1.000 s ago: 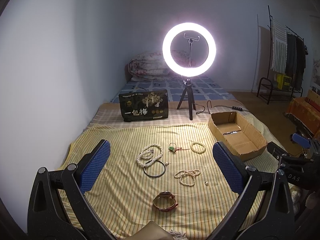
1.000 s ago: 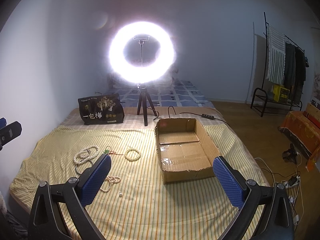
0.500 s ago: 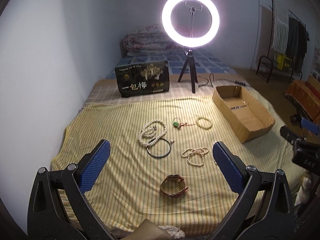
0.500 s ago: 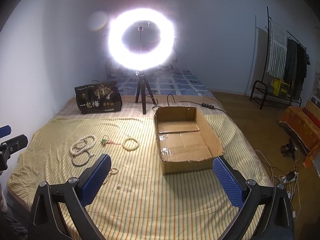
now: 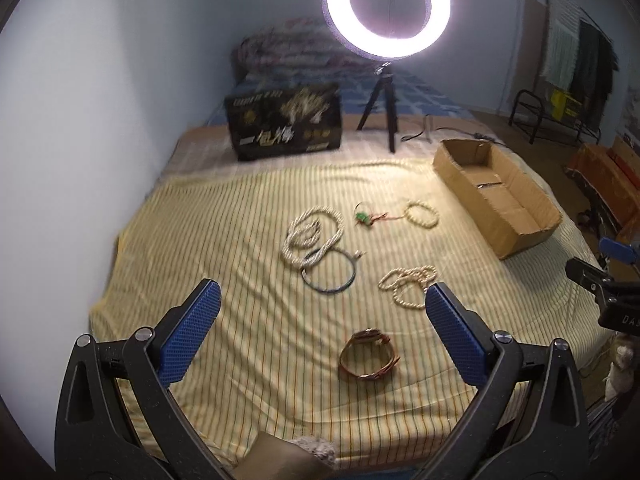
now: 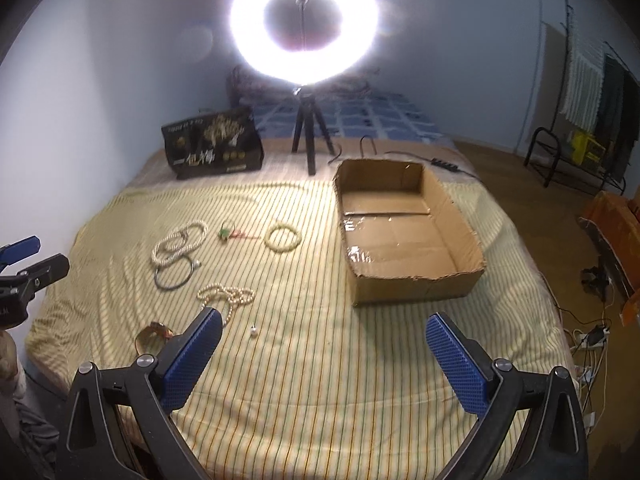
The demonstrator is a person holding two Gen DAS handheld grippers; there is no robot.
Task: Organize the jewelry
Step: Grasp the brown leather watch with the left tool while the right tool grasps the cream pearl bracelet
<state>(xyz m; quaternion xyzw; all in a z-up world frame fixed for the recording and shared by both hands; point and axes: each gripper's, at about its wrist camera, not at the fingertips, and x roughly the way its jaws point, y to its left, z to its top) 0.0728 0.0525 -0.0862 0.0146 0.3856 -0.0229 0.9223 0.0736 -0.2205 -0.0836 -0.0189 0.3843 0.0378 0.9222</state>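
Brown leather bracelet [image 5: 369,355] lower centre between spread pads of left tool [image 5: 320,320]; right tool [image 6: 322,346] released, brown cardboard box [image 6: 404,236] upper right.

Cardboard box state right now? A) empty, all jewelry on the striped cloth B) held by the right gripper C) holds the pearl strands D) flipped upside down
A: the cardboard box sits open and upright with a bare floor, while the pearl strands and the brown watch lie on the striped cloth.
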